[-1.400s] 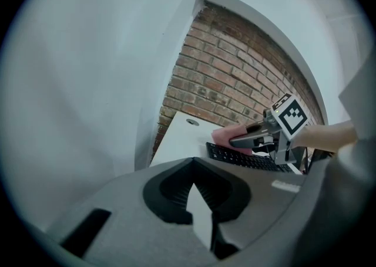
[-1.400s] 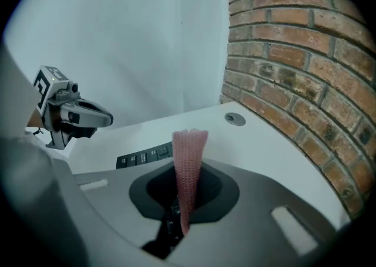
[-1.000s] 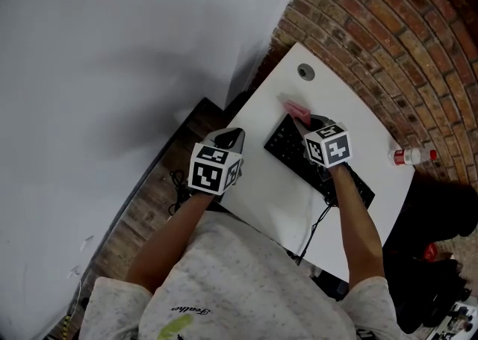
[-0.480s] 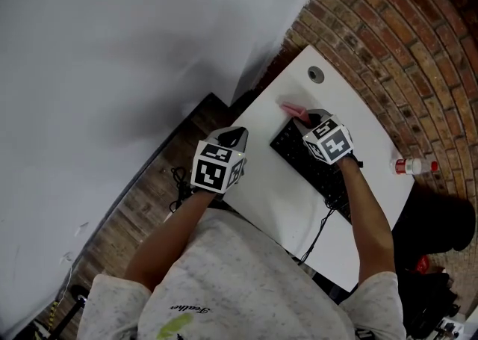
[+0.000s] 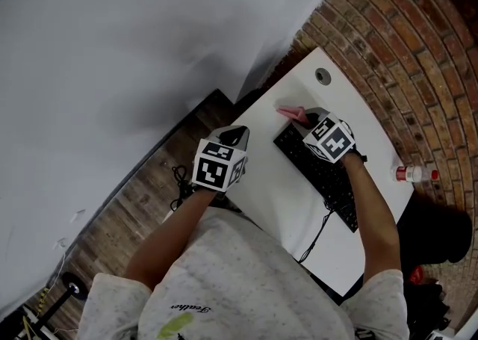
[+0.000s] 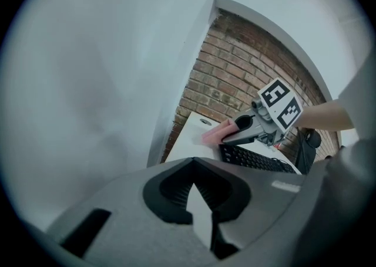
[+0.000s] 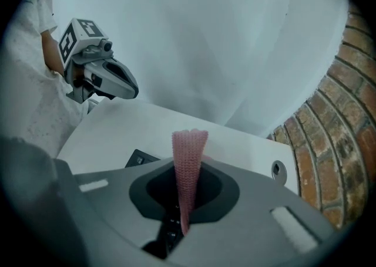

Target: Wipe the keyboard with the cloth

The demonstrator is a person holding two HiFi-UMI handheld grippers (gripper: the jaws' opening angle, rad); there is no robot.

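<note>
A black keyboard (image 5: 321,178) lies diagonally on the white table (image 5: 280,204). My right gripper (image 5: 305,117) hovers over the keyboard's far end, shut on a pink cloth (image 5: 290,113) that sticks out past the jaw tips over the table. In the right gripper view the cloth (image 7: 190,151) stands as a narrow strip pinched between the jaws, with a corner of the keyboard (image 7: 141,158) below. My left gripper (image 5: 234,135) hangs at the table's left edge, shut and empty. The left gripper view shows the right gripper (image 6: 244,132), cloth (image 6: 215,134) and keyboard (image 6: 258,159) ahead.
A round cable hole (image 5: 323,75) sits in the table's far corner. A small white bottle with a red cap (image 5: 413,174) lies at the right edge. The keyboard's cable (image 5: 317,230) runs off the near edge. A brick wall (image 5: 418,47) and a white wall (image 5: 112,47) border the table.
My right gripper has slid the cloth along the keyboard to its far end, so the cloth now overhangs the table. The left gripper has stayed where it was.
</note>
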